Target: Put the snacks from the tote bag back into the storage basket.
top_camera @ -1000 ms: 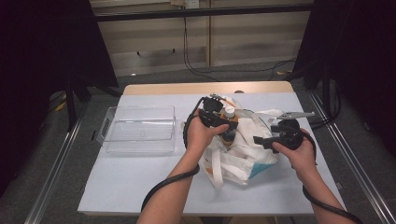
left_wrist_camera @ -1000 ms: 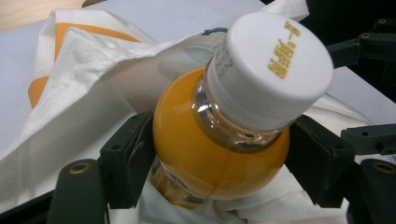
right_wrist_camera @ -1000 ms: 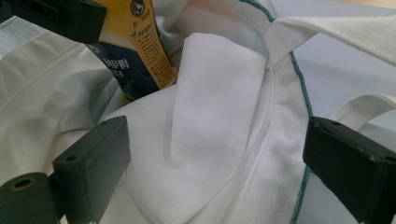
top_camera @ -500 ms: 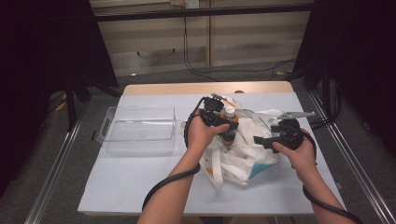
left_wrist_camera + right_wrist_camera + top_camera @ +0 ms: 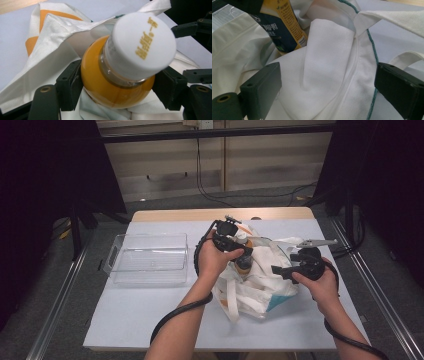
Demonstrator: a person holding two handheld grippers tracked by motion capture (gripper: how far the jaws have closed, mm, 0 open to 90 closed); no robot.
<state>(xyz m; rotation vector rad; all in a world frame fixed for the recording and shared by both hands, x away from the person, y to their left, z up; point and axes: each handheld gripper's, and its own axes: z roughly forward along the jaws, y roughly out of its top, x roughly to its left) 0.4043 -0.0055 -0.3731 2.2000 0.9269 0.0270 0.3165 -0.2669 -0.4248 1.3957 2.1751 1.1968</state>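
Item: orange juice bottle with white cap (image 5: 120, 67), centre frame, neck clamped between the left gripper (image 5: 117, 87) jaws, body partly inside the white cloth tote bag (image 5: 260, 280). Against earlier frames, position barely changed; extraction judged just starting. Right gripper (image 5: 327, 85): jaws wide apart around bag cloth, gripping nothing. Clear plastic tray (image 5: 148, 257), left, empty.

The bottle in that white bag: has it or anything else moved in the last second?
Hardly anything. The left gripper stays shut on the orange bottle, at most a touch lower into the white bag. The right gripper still waits open at the bag's edge. The clear tray has not shifted.
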